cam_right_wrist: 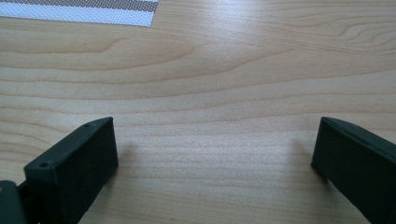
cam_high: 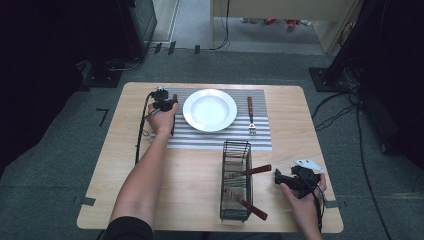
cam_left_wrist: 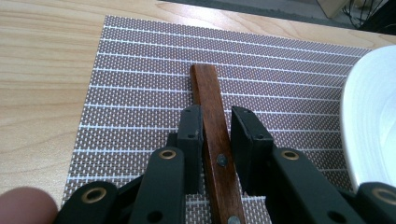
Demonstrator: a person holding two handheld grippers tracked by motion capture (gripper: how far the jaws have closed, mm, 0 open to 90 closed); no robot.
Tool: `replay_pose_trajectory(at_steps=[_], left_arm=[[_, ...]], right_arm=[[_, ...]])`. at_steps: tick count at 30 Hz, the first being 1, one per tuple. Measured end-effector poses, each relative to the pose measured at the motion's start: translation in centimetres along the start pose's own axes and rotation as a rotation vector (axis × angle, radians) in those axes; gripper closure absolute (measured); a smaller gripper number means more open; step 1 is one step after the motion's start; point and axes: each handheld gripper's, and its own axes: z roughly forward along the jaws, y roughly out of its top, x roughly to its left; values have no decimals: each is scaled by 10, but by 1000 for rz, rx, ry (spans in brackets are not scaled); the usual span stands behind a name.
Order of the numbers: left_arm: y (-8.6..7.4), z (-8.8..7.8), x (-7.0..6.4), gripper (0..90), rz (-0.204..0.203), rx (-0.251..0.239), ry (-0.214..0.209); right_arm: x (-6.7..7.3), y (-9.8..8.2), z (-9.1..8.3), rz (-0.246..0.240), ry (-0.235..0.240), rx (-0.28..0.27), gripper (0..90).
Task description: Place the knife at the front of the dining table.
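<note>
Nearest the person, the right gripper [cam_high: 278, 176] rested low over the bare wood of the table [cam_high: 200, 165], just right of a black wire basket [cam_high: 236, 181]; its jaws stood wide apart with nothing between them, as the right gripper view showed plain wood grain in the gap. The basket held two wooden-handled utensils, both with handles poking out toward the right: one [cam_high: 255, 210] at the near end, one [cam_high: 256, 170] at the far end. What their working ends were could not be told.

Farther off lay one striped placemat [cam_high: 220, 137]. On it sat one white plate [cam_high: 210, 110] in the middle, and one fork [cam_high: 251, 116] with a wooden handle to its right.

At the mat's left side, the left gripper [cam_left_wrist: 216, 126] was clamped on a third wooden handle [cam_left_wrist: 212, 109], which lay flat on the weave just left of the plate. Its jaws pressed the handle from both sides, near a rivet.
</note>
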Motion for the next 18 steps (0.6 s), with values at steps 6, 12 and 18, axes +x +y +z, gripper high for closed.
replay_pose_trajectory(at_steps=[6, 12, 18], left_arm=[[-1, -1, -2, 645, 19, -3, -21], [-2, -7, -2, 578, 44, -12, -24], [2, -30, -3, 321, 73, -81, -35]], right_arm=[[0, 0, 0, 0, 0, 0, 0], [0, 0, 0, 0, 0, 0, 0], [0, 0, 0, 1, -1, 1, 0]])
